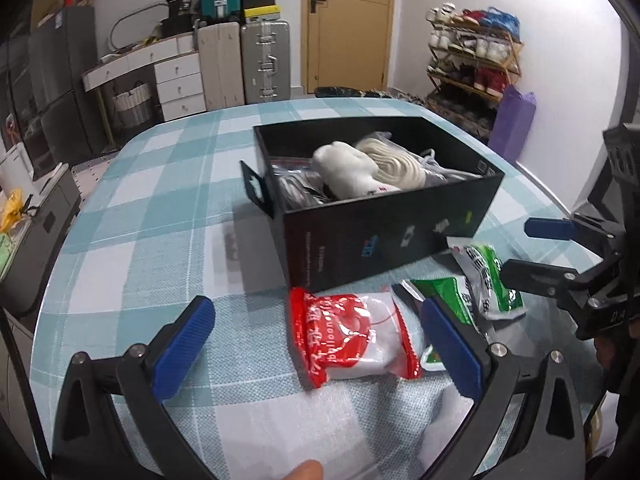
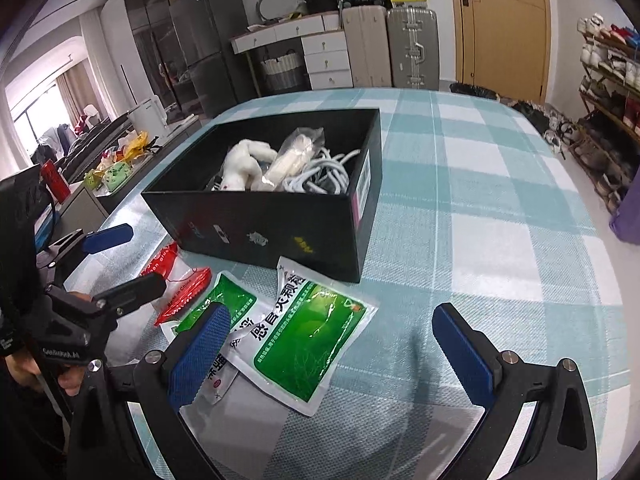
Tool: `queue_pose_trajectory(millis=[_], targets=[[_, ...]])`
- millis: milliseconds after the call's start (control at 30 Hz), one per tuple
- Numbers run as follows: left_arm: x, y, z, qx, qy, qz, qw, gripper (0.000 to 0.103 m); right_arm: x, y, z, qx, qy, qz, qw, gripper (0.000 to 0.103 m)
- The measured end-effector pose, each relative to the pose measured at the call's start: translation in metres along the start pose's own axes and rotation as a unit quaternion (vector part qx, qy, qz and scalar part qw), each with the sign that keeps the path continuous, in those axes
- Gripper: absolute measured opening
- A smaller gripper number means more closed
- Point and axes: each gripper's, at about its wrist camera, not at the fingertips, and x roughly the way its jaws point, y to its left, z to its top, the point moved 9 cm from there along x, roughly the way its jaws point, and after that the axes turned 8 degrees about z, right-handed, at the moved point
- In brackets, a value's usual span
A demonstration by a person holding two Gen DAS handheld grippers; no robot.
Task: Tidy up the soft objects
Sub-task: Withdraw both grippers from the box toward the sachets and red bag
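A black box (image 1: 384,232) stands on the checked tablecloth and holds a white plush toy (image 1: 348,174), a cream bagged item (image 1: 394,160) and, in the right wrist view, white cables (image 2: 332,172). A red and white balloon packet (image 1: 352,338) lies in front of the box, between the open jaws of my left gripper (image 1: 316,346). Two green and white medicine packets (image 2: 308,336) lie beside it. My right gripper (image 2: 340,354) is open just above the larger green packet. The box also shows in the right wrist view (image 2: 280,232), as does the red packet (image 2: 180,284).
The table (image 2: 500,200) has a teal and white checked cloth. Suitcases (image 1: 260,64), white drawers (image 1: 176,80) and a wooden door (image 1: 348,24) stand behind. A shoe rack (image 1: 472,56) and a purple bag (image 1: 514,124) are at the right.
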Motion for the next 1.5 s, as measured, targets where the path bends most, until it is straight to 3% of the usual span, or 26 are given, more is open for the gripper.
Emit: queue_pose_trajectory(millis=[500, 833, 1100, 1500], targets=[[0.01, -0.006, -0.008, 0.008, 0.034, -0.011, 0.9993, 0.103, 0.018, -0.005, -0.007, 0.011, 0.033, -0.022, 0.999, 0.102], [0.015, 0.003, -0.011, -0.016, 0.048, -0.018, 0.9986, 0.103, 0.011, -0.026, -0.015, 0.017, 0.048, -0.039, 0.998, 0.103], [0.018, -0.001, -0.011, -0.008, 0.051, -0.018, 0.9985, 0.103, 0.015, -0.006, -0.008, 0.013, 0.034, -0.016, 0.999, 0.102], [0.017, -0.001, -0.012, -0.007, 0.054, -0.019, 0.9983, 0.103, 0.018, -0.02, -0.013, 0.006, 0.052, -0.052, 0.997, 0.102]])
